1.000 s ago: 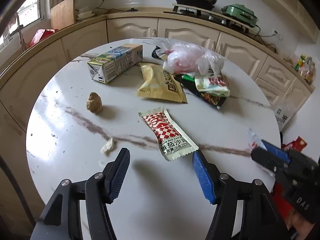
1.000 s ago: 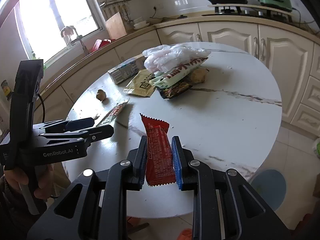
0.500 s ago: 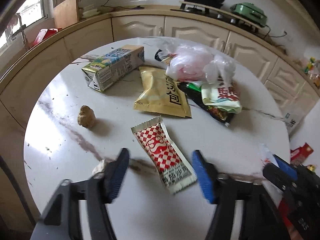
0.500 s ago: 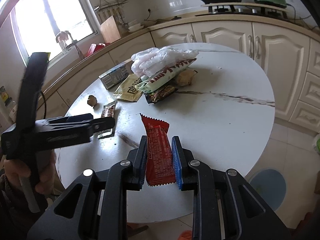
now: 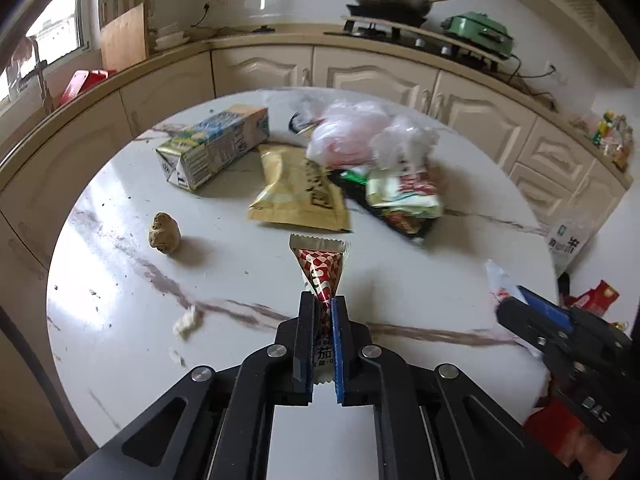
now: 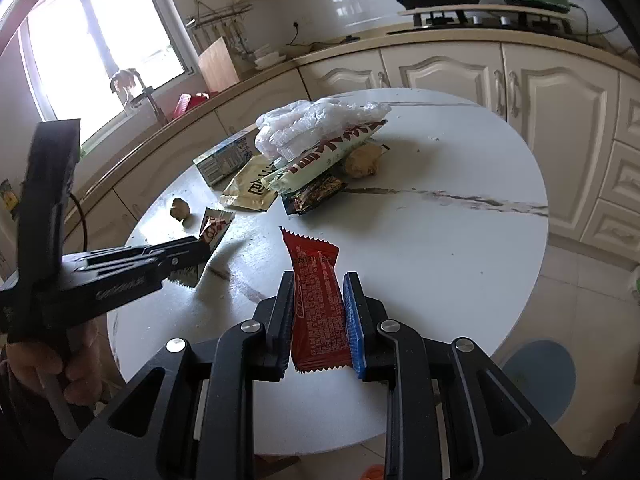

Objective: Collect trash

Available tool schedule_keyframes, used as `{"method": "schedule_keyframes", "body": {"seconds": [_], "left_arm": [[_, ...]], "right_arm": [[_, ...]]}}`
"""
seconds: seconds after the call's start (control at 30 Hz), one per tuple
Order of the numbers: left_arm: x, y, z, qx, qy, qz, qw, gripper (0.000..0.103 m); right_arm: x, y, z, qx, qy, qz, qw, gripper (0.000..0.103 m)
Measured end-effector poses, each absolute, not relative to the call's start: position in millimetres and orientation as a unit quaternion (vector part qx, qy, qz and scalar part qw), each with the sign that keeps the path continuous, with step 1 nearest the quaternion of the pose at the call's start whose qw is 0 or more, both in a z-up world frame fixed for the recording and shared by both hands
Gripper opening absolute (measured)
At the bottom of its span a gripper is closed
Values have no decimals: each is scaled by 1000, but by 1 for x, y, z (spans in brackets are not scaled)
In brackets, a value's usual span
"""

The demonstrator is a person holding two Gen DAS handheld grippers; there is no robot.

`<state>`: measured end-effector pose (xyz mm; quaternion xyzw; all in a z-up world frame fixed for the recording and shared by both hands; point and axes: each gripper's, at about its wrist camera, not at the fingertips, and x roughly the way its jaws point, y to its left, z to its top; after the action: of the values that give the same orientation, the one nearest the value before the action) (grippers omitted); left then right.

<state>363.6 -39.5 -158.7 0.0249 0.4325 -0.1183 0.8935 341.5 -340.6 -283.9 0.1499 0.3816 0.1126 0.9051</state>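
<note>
My left gripper (image 5: pixel 322 308) has its jaws clamped together on the near end of the red-and-white checked sachet (image 5: pixel 320 266), whose far crimped end fans out above the round white marbled desk (image 5: pixel 420 280); from the right wrist view the same left gripper (image 6: pixel 200 250) reaches in from the left with that sachet (image 6: pixel 214 226) pinched at its tip. My right gripper (image 6: pixel 319 292) has its jaws closed on the red snack wrapper (image 6: pixel 318 304), which stands upright between the pads, its serrated far edge over the desk (image 6: pixel 440 248) and its near edge hanging below the pads. Farther across the desk lies the rest of the trash: a juice carton (image 5: pixel 214 148) on its side at the far left, a yellow pouch (image 5: pixel 298 192) just right of it, and a crumpled clear plastic bag (image 5: pixel 368 136) sitting on a pile of green, white and dark wrappers (image 5: pixel 402 196) at the far right. A brown lump (image 5: pixel 163 233) rests alone on the left part of the desk, well apart from the pile, and a small white scrap (image 5: pixel 185 322) lies nearer, by a dark vein in the marble. In the right wrist view another brown lump (image 6: pixel 362 162) touches the far side of the wrapper pile.
</note>
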Motion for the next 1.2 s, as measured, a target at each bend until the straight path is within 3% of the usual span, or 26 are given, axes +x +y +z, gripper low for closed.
{"method": "schedule_keyframes", "body": {"seconds": [0.4,0.73,0.83,0.87,0.9,1.2], "left_arm": [[289,-163,-121,91,391,-260,878,4],[297,-292,-186,141,436,-354,816,4],[320,-323,-214,150,460,-356,799,4],[325,-333,-224,156,466,-358,794,4],[334,-345,-232,162,471,-359,790,4],[396,-438,-297,193,503,-361,761,4]], "right_arm": [[272,-438,-271,188,338,31,922,22],[232,-570,-340,250,367,-82,892,23],[240,-596,-368,259,366,-103,888,31],[242,-602,-376,262,365,-106,887,42],[243,-610,-387,268,372,-108,882,46],[213,-656,-429,297,391,-161,856,53]]}}
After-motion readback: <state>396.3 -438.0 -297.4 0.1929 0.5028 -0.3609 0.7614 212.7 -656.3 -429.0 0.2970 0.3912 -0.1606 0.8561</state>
